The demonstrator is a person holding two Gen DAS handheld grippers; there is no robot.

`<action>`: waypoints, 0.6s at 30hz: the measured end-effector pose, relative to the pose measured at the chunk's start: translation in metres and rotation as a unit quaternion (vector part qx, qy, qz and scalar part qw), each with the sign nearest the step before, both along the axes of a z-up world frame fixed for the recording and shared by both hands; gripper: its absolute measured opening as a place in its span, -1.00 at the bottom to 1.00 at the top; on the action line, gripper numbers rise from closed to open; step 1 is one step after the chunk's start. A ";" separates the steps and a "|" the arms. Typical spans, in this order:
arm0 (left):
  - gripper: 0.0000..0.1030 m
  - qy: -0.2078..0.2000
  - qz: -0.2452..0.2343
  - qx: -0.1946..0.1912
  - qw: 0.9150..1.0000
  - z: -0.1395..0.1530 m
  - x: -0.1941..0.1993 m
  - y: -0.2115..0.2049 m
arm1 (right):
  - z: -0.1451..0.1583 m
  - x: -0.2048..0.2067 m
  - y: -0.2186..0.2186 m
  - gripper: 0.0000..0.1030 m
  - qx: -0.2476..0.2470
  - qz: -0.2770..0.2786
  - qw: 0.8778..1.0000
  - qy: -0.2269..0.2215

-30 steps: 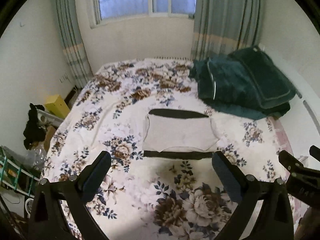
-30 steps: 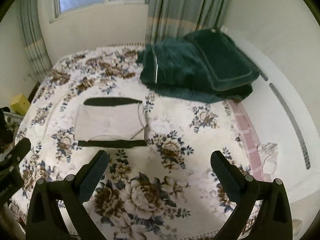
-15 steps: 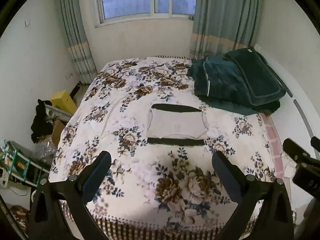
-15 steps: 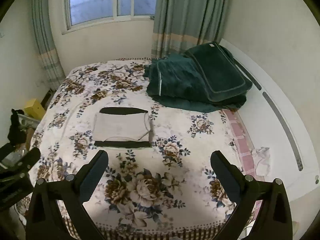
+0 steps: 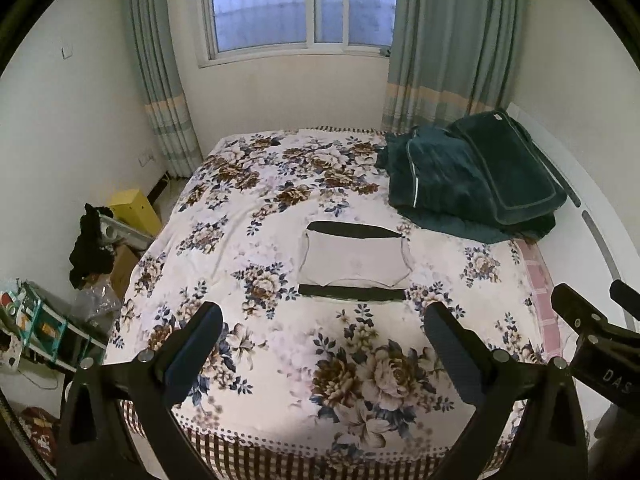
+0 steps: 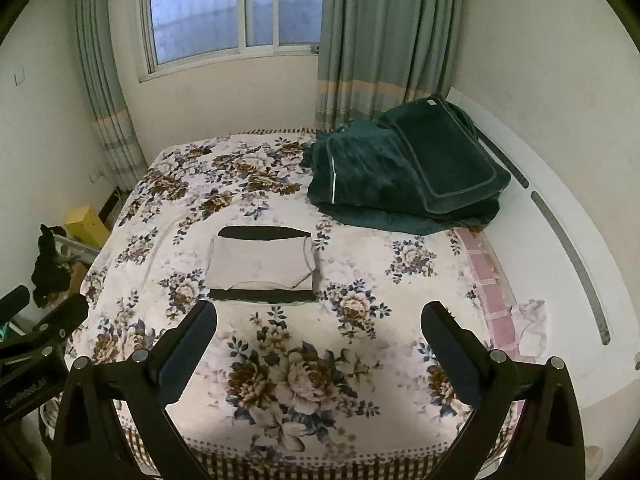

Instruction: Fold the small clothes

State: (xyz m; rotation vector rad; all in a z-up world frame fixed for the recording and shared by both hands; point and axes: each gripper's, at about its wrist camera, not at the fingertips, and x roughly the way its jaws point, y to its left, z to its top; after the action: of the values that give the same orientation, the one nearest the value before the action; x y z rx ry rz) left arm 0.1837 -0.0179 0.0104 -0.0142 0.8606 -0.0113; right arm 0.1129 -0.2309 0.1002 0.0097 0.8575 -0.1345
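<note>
Both claws, left [image 5: 322,326] & right [image 6: 319,324], wide, empty, pulled back from folded garment [image 5: 354,258] mid-bed [image 5: 280,364]; fold prob. done.

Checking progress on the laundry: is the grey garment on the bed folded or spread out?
Folded. The grey garment lies as a compact, flat rectangle on the floral bedspread, dark bands along its near and far edges.

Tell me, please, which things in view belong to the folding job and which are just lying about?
Part of the job:
- grey garment, lying flat on the floral bedspread
- left hand-held gripper, open
- right hand-held gripper, open

Just lying about:
- green blanket pile
- yellow box
- black cloth by the bed
- white rag
</note>
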 end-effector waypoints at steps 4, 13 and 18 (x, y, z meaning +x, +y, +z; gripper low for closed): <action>1.00 -0.003 0.014 -0.001 1.000 0.003 -0.003 0.002 | 0.001 -0.001 -0.002 1.00 0.000 -0.005 1.000 0.004; 1.00 -0.009 0.016 0.003 1.000 0.008 -0.003 0.002 | 0.000 0.000 -0.006 1.00 -0.003 0.000 1.000 0.007; 1.00 -0.010 0.018 0.004 1.000 0.009 -0.003 0.001 | 0.000 0.001 -0.006 1.00 -0.002 0.001 1.000 0.007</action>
State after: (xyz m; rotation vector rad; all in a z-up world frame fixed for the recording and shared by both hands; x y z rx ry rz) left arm 0.1805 -0.0166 0.0190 -0.0223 0.8406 0.0246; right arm 0.1136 -0.2374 0.1005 0.0036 0.8718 -0.1347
